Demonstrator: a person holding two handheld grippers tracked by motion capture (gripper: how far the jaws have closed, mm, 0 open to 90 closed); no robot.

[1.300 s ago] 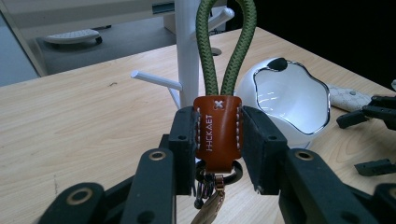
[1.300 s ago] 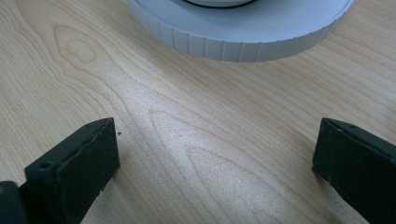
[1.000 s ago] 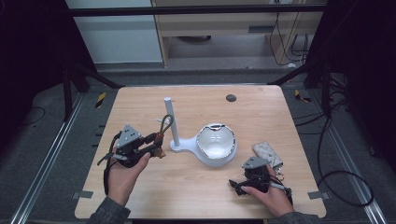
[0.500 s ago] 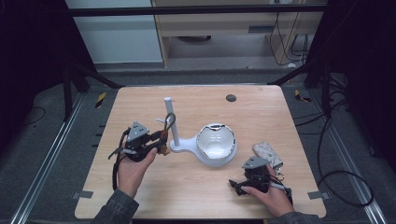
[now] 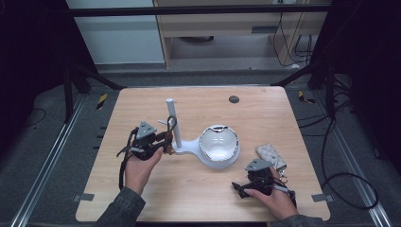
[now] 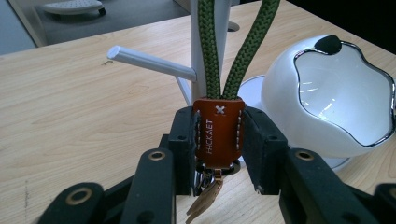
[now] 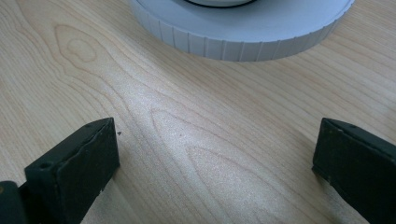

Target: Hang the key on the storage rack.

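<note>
L gripper (image 6: 217,154) is clamped on the orange leather tab (image 6: 218,133) of a keychain beside the white stand (image 5: 172,125), mid-counter, toward its left edge. Green cord loop (image 6: 229,46) looks soft and floppy, keys dangle loose, so the stiff tab seems the best hold. R gripper (image 7: 215,154) rests w/ jaws apart near the counter's front right corner, holding nothing.

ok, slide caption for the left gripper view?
Left gripper shut on orange keychain tab, green cord loop rising beside white stand.
</note>
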